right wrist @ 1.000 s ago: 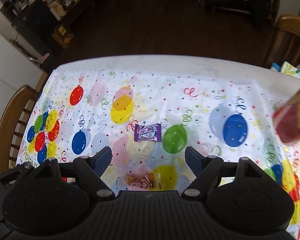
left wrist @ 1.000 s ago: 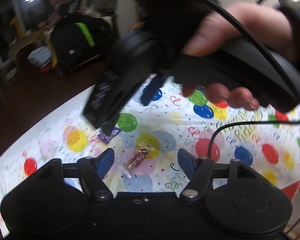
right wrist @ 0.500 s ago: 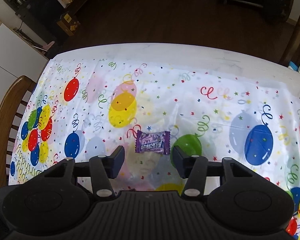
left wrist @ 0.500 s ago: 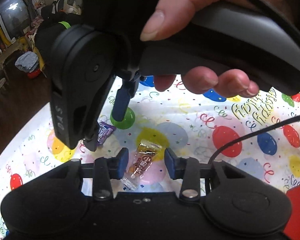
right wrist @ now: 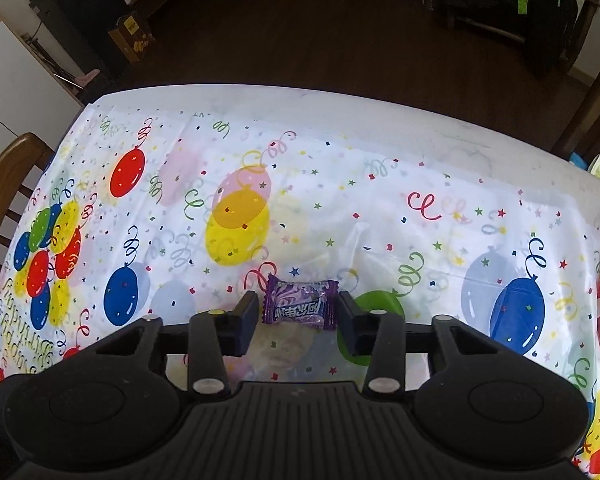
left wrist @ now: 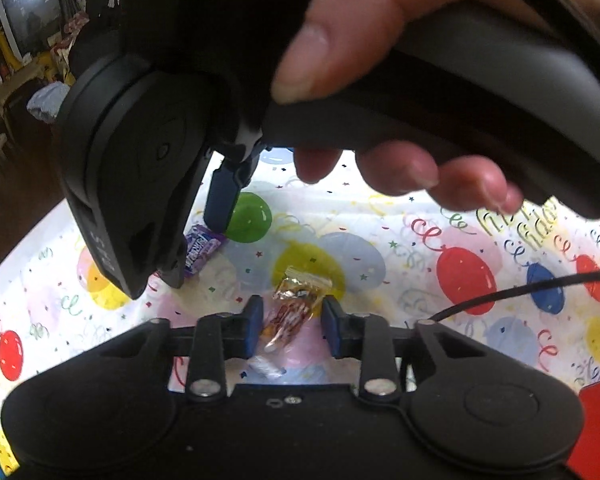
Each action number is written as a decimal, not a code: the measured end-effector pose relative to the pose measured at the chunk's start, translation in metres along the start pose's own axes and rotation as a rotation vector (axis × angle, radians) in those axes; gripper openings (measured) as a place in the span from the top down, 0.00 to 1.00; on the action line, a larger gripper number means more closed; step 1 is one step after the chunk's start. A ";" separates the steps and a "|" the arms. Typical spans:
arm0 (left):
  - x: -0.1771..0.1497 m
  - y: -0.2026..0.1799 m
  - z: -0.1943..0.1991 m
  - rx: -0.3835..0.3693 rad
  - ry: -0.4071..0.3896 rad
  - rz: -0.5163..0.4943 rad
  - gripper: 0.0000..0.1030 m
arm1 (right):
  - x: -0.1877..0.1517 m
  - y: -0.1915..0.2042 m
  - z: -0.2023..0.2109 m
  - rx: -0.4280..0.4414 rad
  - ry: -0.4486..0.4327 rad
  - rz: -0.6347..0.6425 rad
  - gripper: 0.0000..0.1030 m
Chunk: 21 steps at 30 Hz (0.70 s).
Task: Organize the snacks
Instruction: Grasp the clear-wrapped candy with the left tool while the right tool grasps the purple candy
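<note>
Candy is what the task turns on here: two small wrapped sweets lie on the balloon-printed tablecloth, towards its middle and well in from the far edge seen in the right wrist view. The purple sweet is a flat pillow pack with crimped ends; the gold-and-red sweet is in a clear twisted wrapper with a loose tail pointing back towards the camera. Both are judged to be very light, with thin, crinkly, slippery film around a firmer centre, so they could skate on the plastic cloth or squirt out if pinched by the film alone. The firm middle is judged the best place to be gripped, across the short sides, not by the crimps or the twisted tail. The left gripper is held low over the cloth, its jaws partly drawn in and set either side of the gold-and-red sweet, narrow gaps showing, so nothing is clamped yet. The right gripper is likewise parted, with the purple sweet lying between its fingertips and just clear of both pads; whether the pads rest on the cloth cannot be told. In the left wrist view the right gripper, held by a hand, is seen above the purple sweet.
</note>
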<state>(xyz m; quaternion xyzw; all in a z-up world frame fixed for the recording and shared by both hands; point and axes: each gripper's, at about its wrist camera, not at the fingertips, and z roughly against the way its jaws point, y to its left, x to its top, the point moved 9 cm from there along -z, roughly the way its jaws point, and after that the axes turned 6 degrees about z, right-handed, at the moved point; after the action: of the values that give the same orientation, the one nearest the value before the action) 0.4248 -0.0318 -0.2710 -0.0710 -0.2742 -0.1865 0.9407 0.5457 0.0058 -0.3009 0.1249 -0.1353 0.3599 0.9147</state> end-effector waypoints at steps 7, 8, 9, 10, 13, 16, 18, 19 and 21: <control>-0.002 0.005 0.003 -0.024 0.002 0.071 0.85 | -0.002 -0.002 0.005 0.005 -0.018 -0.018 0.77; -0.003 0.007 0.005 -0.028 0.002 0.085 0.85 | -0.002 -0.003 0.006 0.003 -0.020 -0.021 0.78; -0.003 0.005 0.003 -0.031 0.002 0.094 0.85 | -0.003 -0.003 0.007 0.003 -0.020 -0.023 0.78; -0.003 0.006 0.004 -0.032 0.003 0.099 0.85 | -0.005 -0.004 0.008 0.005 -0.019 -0.029 0.78; -0.003 0.008 0.013 -0.031 0.001 0.105 0.85 | -0.009 -0.004 0.015 0.019 -0.023 -0.043 0.78; -0.002 0.009 0.026 -0.027 -0.003 0.107 0.85 | -0.012 -0.005 0.023 0.029 -0.026 -0.052 0.79; -0.003 0.009 0.032 -0.018 -0.003 0.103 0.85 | -0.016 -0.004 0.032 0.038 -0.029 -0.060 0.79; -0.003 0.008 0.035 -0.016 -0.003 0.104 0.85 | -0.017 -0.003 0.036 0.043 -0.030 -0.064 0.79; -0.004 0.010 0.042 -0.016 -0.005 0.110 0.85 | -0.021 -0.001 0.045 0.055 -0.036 -0.067 0.79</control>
<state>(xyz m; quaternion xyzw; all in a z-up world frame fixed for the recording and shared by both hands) 0.4052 -0.0120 -0.2384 -0.0937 -0.2710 -0.1366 0.9482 0.5248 -0.0223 -0.2660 0.1608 -0.1374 0.3302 0.9199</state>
